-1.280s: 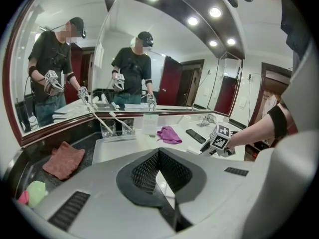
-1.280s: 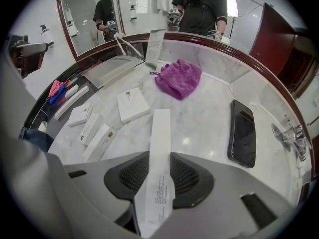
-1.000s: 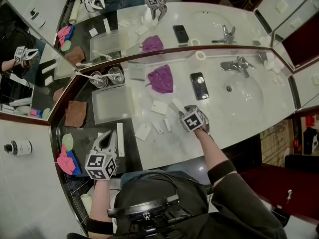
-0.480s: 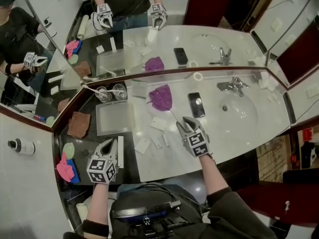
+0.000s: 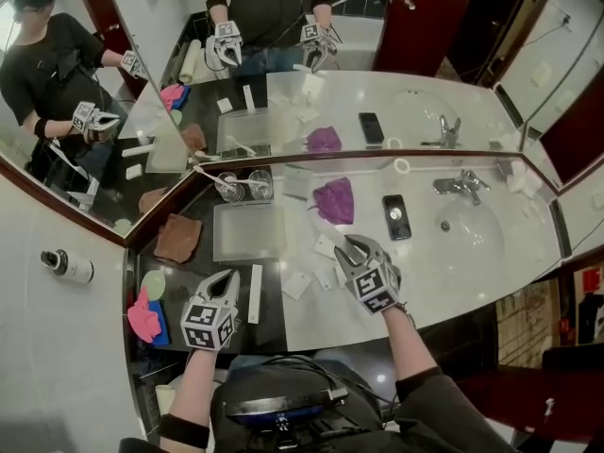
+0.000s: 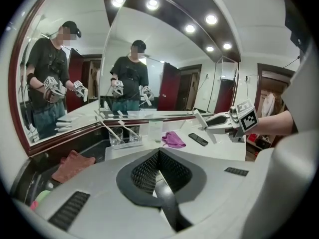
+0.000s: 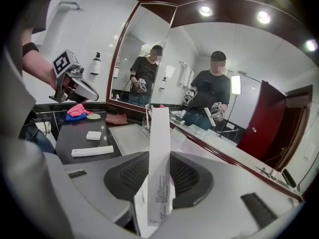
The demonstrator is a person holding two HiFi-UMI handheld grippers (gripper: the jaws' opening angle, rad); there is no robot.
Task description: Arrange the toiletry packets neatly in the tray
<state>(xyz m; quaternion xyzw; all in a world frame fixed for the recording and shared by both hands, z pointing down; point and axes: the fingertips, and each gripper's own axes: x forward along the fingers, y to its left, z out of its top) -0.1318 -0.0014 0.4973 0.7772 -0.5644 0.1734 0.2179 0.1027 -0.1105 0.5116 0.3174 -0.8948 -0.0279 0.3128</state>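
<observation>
Right claw [image 7: 158,169] grips a long white packet [image 7: 160,133]; left claw [image 6: 158,158] closed, empty.

Glasses [image 5: 259,186] just behind the tray [image 5: 247,236]

Behind the tray [image 5: 247,231], against the mirror [image 5: 425,83], stood two glasses [image 5: 231,185]. A folded towel [image 5: 177,239] lay just left of the tray. To the tray's right lay a cloth [image 5: 332,199], farther right a phone [image 5: 396,215], then the sink [image 5: 467,239]. Before the tray lay a long packet [image 5: 255,293]. Small packets [image 5: 295,284] lay to the tray's front right, near the right gripper [image 5: 353,245], which held an upright packet [image 7: 158,158].
</observation>
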